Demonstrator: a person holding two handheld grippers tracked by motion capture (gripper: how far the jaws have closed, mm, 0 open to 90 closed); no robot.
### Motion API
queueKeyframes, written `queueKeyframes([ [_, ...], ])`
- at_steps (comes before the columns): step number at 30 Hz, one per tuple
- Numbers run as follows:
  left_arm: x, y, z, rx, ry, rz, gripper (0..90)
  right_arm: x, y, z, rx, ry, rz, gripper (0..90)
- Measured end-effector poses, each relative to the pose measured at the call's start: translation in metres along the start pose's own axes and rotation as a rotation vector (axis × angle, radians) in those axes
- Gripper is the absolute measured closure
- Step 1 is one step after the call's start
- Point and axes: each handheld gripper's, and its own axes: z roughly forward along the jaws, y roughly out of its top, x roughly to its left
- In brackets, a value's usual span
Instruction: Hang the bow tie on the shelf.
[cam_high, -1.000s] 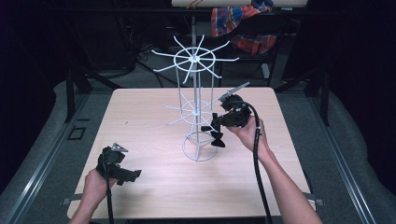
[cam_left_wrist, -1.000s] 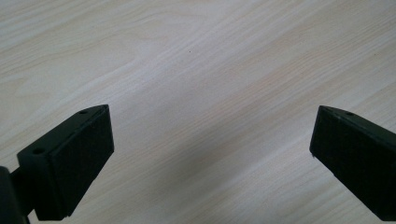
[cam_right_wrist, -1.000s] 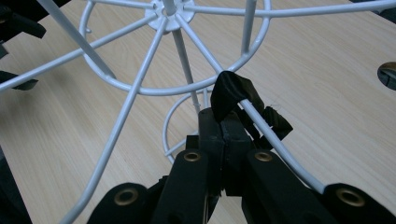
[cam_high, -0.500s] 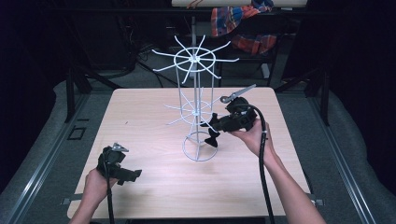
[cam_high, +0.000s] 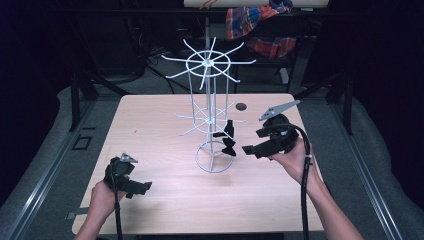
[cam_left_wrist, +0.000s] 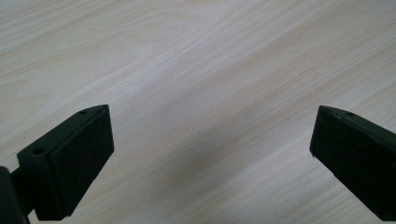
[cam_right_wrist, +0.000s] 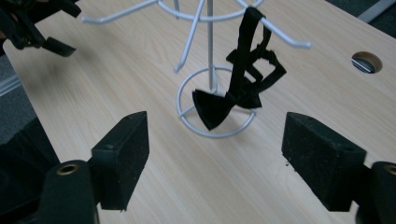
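Jaws of the right hand-held gripper (cam_high: 248, 150), just opened with nothing between them, are standing apart beside a black bow tie (cam_high: 227, 140) hanging on a white wire rack (cam_high: 210, 107), while the left hand-held gripper (cam_high: 142, 188), jaws spread, is resting over the worktop (cam_high: 165, 120).

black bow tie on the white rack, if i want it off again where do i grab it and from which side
Probably grip the bow tie by its strap just below the rack's lower peg, coming from the right gripper's side: the strap hangs flat and near upright there, free of the centre pole, with the bow dangling above the base ring.
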Motion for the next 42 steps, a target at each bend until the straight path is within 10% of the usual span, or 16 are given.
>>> queueKeyframes([
  [15,-0.001,0.000,0.001,0.002,0.001,-0.001,0.0,-0.001,-0.064,-0.025,0.052,-0.054,0.022,11.3],
  [32,-0.002,0.001,0.002,0.011,-0.003,0.005,0.0,-0.017,-0.152,-0.001,0.176,-0.070,0.164,7.4],
  [42,-0.004,0.003,0.003,0.011,-0.005,0.014,0.0,-0.023,-0.167,0.009,0.219,-0.069,0.201,6.5],
])
